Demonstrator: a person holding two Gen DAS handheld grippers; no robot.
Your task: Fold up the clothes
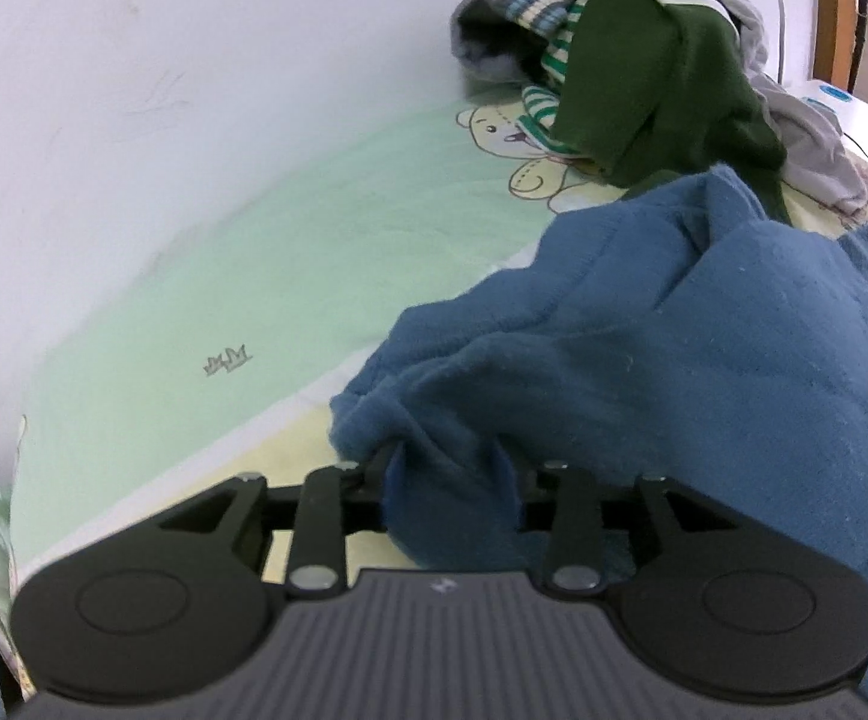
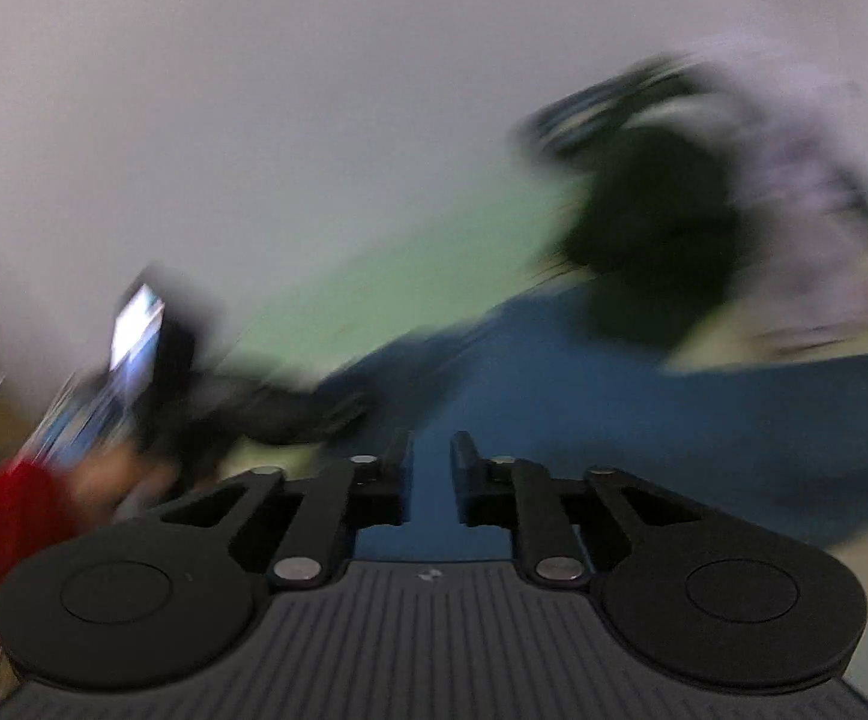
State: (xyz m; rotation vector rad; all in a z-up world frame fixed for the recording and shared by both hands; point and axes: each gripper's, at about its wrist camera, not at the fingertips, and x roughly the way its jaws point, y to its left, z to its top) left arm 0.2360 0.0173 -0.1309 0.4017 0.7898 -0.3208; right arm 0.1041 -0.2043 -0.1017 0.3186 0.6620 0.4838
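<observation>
A blue sweater (image 1: 644,360) lies crumpled on the bed, filling the right side of the left wrist view. My left gripper (image 1: 443,471) is shut on a bunched fold at the sweater's near edge, and the cloth hides most of its fingers. The right wrist view is smeared by motion. There the blue sweater (image 2: 614,408) spreads ahead of and under my right gripper (image 2: 432,456). Its jaws stand a narrow gap apart, and nothing shows pinched between them. A dark blurred shape at the left is the left gripper (image 2: 290,414), held by a hand (image 2: 116,474) with a red sleeve (image 2: 2,516).
A heap of clothes lies at the far end of the bed: a dark green garment (image 1: 644,78), green-and-white striped cloth (image 1: 560,42) and grey cloth (image 1: 818,144). The pale green sheet (image 1: 254,276) has a cartoon bear (image 1: 512,138). A white wall (image 1: 164,60) borders the bed.
</observation>
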